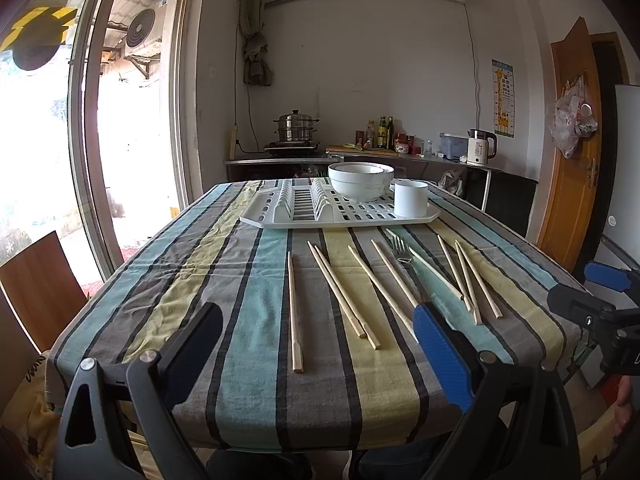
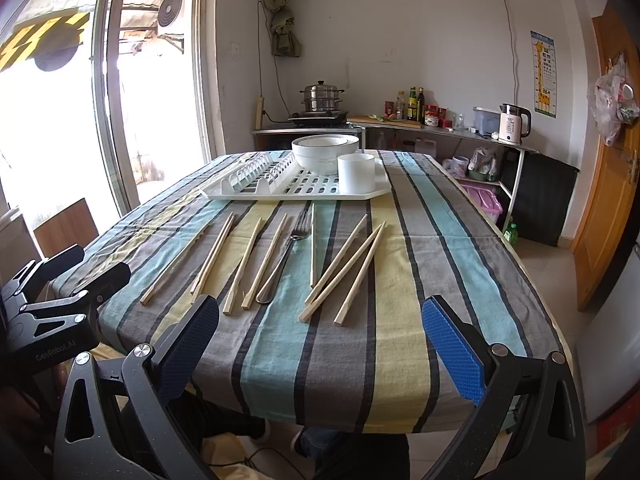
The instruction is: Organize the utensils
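Note:
Several wooden chopsticks (image 1: 294, 312) (image 2: 213, 258) lie spread over the near half of a striped tablecloth (image 1: 248, 320) (image 2: 400, 280). Among them lies a metal fork (image 1: 402, 254) (image 2: 288, 256), tines pointing away. Behind them a white dish rack (image 1: 260, 220) (image 2: 224, 194) carries stacked white bowls (image 1: 360, 182) (image 2: 325, 152) and a white cup (image 1: 411, 199) (image 2: 356, 174). My left gripper (image 1: 320, 344) (image 2: 86, 268) hovers open over the near table edge, holding nothing. To its right, my right gripper (image 2: 320, 344) (image 1: 588, 286) is also open and empty.
A wooden chair (image 1: 40, 280) stands at the table's left, by a glass sliding door (image 1: 92, 120). Against the back wall is a counter with a steamer pot (image 1: 296, 128), bottles and a kettle (image 1: 482, 146). A wooden door (image 1: 572, 152) is at right.

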`<move>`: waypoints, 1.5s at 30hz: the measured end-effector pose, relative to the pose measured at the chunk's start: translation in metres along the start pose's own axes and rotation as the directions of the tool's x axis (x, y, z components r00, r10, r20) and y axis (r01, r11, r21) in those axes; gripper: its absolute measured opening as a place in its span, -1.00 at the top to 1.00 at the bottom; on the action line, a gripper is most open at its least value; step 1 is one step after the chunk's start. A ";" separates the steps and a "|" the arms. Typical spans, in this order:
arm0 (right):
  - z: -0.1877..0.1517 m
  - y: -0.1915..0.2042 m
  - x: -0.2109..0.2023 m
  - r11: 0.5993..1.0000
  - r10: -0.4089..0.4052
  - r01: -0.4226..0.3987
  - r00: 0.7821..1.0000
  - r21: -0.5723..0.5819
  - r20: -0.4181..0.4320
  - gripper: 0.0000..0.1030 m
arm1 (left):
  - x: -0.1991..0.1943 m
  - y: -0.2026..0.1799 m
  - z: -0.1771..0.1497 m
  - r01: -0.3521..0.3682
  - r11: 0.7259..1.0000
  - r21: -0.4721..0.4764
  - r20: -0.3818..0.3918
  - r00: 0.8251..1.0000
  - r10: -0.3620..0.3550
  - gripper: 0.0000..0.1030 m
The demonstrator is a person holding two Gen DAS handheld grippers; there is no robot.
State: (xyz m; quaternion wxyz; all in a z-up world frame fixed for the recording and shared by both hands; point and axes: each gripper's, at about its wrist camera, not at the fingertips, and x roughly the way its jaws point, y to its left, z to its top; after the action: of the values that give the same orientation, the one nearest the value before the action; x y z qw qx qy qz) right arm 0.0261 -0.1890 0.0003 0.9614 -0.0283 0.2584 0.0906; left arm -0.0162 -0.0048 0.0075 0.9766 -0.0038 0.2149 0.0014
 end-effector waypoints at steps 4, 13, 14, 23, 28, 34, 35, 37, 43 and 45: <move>0.000 0.000 0.000 1.000 0.002 -0.002 1.000 0.002 -0.002 -0.97 | 0.002 0.000 0.000 0.002 1.000 -0.001 -0.009 1.000 -0.002 -0.89; 0.000 -0.001 0.004 1.000 0.003 -0.003 1.000 0.002 -0.006 -0.97 | 0.006 0.002 -0.001 0.002 1.000 -0.005 -0.021 1.000 -0.002 -0.85; 0.000 -0.002 0.005 1.000 0.002 -0.002 1.000 0.002 -0.008 -0.97 | 0.007 0.002 -0.001 0.001 1.000 -0.004 -0.023 1.000 -0.001 -0.85; 0.005 -0.003 0.021 1.000 0.003 -0.003 1.000 -0.009 -0.024 -0.97 | 0.018 0.007 0.002 0.010 1.000 -0.017 -0.052 0.999 -0.011 -0.82; 0.015 -0.008 0.037 1.000 0.028 -0.028 0.999 0.000 -0.042 -0.97 | 0.039 0.014 0.012 0.001 1.000 -0.006 -0.086 0.996 -0.002 -0.71; 0.034 -0.012 0.065 0.998 0.061 -0.062 0.996 -0.012 -0.068 -0.97 | 0.077 0.031 0.026 -0.023 1.000 -0.021 -0.162 0.987 0.019 -0.50; 0.038 -0.013 0.070 0.997 0.070 -0.071 0.995 -0.012 -0.077 -0.96 | 0.084 0.033 0.028 -0.025 1.000 -0.018 -0.178 0.984 0.021 -0.45; 0.047 -0.015 0.082 0.997 0.080 -0.082 0.992 -0.015 -0.095 -0.89 | 0.096 0.036 0.031 -0.026 1.000 -0.012 -0.210 0.977 0.023 -0.38; 0.077 -0.021 0.123 0.994 0.108 -0.112 0.981 -0.019 -0.163 -0.49 | 0.131 0.046 0.035 -0.031 0.999 -0.008 -0.300 0.953 0.027 -0.19; 0.086 -0.021 0.137 0.993 0.107 -0.114 0.976 -0.024 -0.190 -0.35 | 0.139 0.049 0.036 -0.033 0.999 -0.012 -0.325 0.945 0.027 -0.11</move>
State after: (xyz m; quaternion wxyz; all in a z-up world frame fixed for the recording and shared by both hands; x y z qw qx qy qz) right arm 0.1890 -0.1795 0.0061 0.9254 -0.0391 0.3478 0.1454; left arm 0.1253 0.0447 -0.0185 0.9277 -0.0093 0.3729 0.0174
